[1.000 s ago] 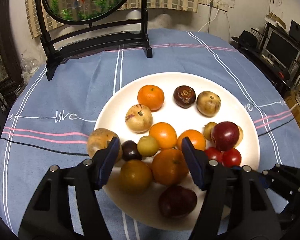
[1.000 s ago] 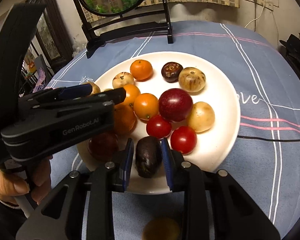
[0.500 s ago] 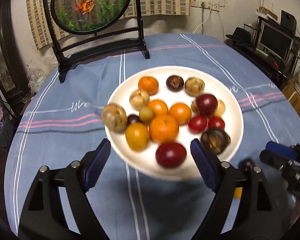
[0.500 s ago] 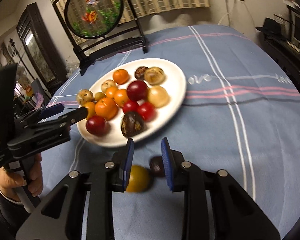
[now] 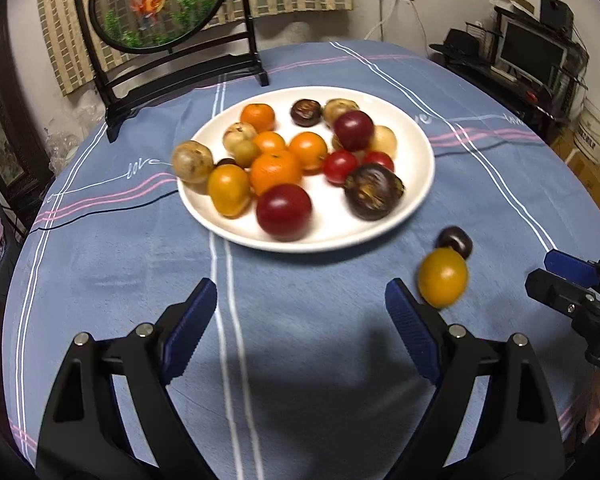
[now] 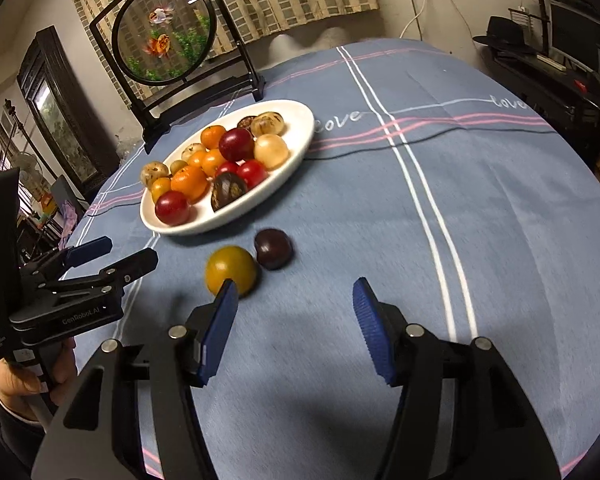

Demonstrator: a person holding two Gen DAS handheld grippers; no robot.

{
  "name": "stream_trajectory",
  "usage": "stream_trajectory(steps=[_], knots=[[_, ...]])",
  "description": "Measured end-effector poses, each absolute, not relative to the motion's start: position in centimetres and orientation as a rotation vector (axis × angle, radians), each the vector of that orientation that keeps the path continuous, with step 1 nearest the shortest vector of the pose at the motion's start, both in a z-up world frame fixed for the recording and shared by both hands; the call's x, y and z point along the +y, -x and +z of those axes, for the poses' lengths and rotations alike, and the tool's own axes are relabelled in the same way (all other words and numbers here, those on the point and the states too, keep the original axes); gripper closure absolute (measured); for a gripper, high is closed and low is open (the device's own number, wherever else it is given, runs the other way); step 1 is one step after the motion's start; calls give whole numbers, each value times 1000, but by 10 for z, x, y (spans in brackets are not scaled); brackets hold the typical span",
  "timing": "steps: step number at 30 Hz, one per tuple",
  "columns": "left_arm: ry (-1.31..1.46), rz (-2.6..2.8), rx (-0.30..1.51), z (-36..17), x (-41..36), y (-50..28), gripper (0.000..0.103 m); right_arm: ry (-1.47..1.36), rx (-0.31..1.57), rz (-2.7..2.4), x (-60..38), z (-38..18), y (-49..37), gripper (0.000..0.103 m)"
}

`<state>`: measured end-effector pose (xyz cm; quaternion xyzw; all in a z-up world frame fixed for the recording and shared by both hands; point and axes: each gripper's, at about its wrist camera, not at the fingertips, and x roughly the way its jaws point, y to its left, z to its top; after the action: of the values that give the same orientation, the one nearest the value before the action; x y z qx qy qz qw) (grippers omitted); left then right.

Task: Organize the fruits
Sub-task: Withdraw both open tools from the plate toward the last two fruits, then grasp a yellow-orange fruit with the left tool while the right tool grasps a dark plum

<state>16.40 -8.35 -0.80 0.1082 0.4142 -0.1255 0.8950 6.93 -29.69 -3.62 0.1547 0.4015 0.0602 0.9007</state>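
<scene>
A white plate [image 5: 320,240] [image 6: 296,128] on the blue tablecloth holds several fruits: oranges, red ones, pale brown ones and a dark purple fruit [image 5: 374,191] [image 6: 228,191] near its front rim. Off the plate, a yellow fruit [image 5: 442,277] [image 6: 231,270] and a small dark fruit [image 5: 455,241] [image 6: 273,249] lie side by side on the cloth. My left gripper [image 5: 300,296] [image 6: 116,250] hovers short of the plate, its jaws opening and empty. My right gripper [image 6: 296,286] [image 5: 548,272] sits just behind the two loose fruits, jaws opening, nothing between them.
A round goldfish screen on a black stand [image 5: 160,4] [image 6: 164,36] stands behind the plate. Dark furniture with a monitor [image 5: 532,52] lies past the table's right edge. A hand [image 6: 16,380] grips the left gripper's handle. Bare cloth stretches right of the plate.
The right gripper let go of the dark purple fruit on the plate, drew back and spread its jaws. The left gripper also pulled back from the plate and opened wider.
</scene>
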Motion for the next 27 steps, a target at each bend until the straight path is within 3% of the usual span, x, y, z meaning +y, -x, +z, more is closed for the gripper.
stream_trajectory(steps=[27], knots=[[-291, -363, 901, -31, -163, -152, 15, -335, 823, 123, -329, -50, -50, 42]])
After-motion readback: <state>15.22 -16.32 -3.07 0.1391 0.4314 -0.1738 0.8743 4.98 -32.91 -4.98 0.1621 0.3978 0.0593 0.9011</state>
